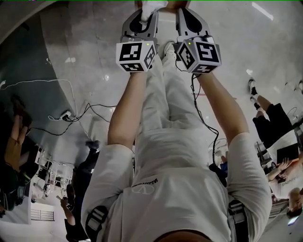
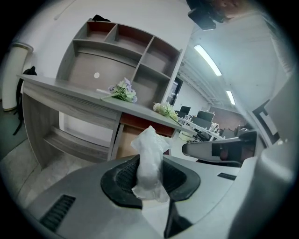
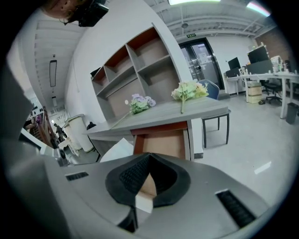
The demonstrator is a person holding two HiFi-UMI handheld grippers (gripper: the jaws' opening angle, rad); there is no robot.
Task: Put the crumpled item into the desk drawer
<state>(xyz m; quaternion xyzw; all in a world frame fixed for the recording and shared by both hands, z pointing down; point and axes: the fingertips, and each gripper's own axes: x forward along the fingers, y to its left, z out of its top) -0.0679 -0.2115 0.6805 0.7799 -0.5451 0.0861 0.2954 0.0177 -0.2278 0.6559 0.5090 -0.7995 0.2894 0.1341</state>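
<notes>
My left gripper (image 2: 149,161) is shut on a crumpled white item (image 2: 149,163), which sticks up from between the dark pads. In the head view the same item (image 1: 149,6) shows white at the tip of the left gripper (image 1: 142,21). The right gripper (image 3: 148,158) is held close beside it, its pads meeting at the tip with nothing between them; it also shows in the head view (image 1: 189,19). Ahead stands a grey desk (image 3: 187,112) with its drawer (image 3: 163,142) pulled open, brown inside. From the left gripper view the desk (image 2: 70,91) and drawer front (image 2: 140,125) lie some way off.
Two bunches of artificial flowers (image 3: 189,91) lie on the desktop, with an open shelf unit (image 3: 135,70) above it. A chair (image 3: 215,126) stands to the right of the desk. Cables (image 1: 66,116) run over the floor, and several people (image 1: 272,118) stand around.
</notes>
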